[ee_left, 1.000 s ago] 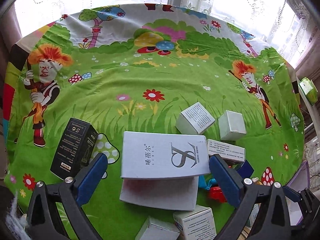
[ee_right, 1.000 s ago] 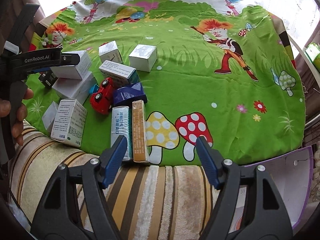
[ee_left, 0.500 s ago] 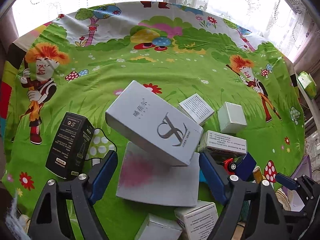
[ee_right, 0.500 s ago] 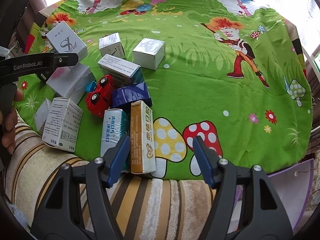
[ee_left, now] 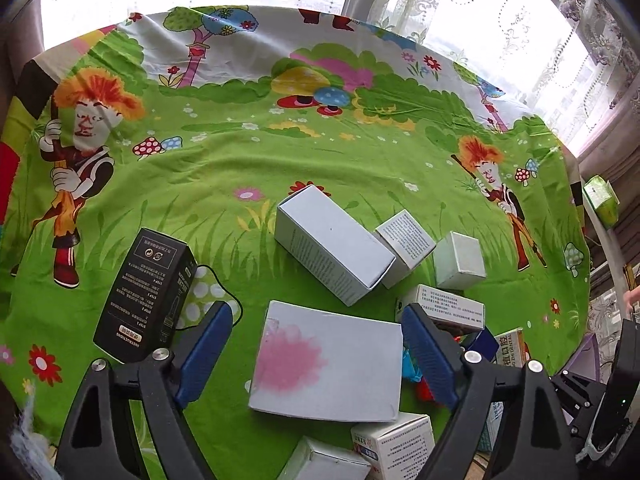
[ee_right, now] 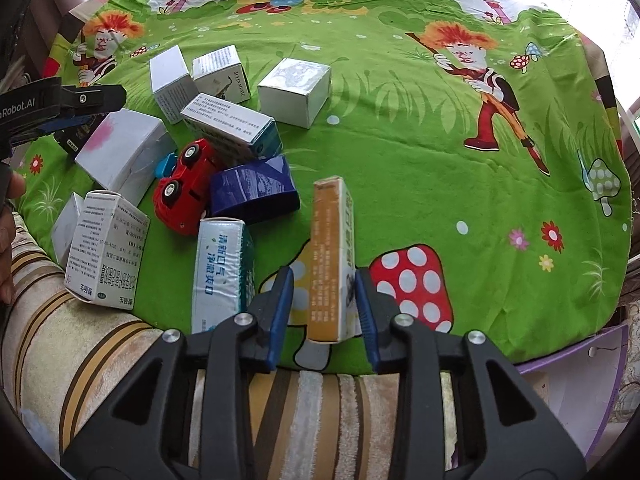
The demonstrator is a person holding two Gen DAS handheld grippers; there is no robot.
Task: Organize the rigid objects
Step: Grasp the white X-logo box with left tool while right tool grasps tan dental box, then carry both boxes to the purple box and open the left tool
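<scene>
In the left wrist view my left gripper (ee_left: pixel 314 314) is open and its jaws are opening. A flat white box with a pink stain (ee_left: pixel 328 364) lies between them, and neither pad touches it. A long white box (ee_left: pixel 332 244) lies on the green cloth just beyond, against a small white box (ee_left: pixel 406 240). In the right wrist view my right gripper (ee_right: pixel 322 274) is closing around a narrow yellow box (ee_right: pixel 330 256). The right pad is against the box. A gap still shows at the left pad.
A black box (ee_left: pixel 148 296) stands left of the left gripper. A teal box (ee_right: pixel 222 272), a blue box (ee_right: pixel 256 192), a red toy car (ee_right: pixel 188 184) and several white boxes crowd the near left. The striped cushion (ee_right: pixel 100 360) lies below the cloth's near edge.
The long white box tipped off the flat stained box and now lies farther out on the cloth. The right jaws narrowed around the yellow box, which now sits apart from the teal box.
</scene>
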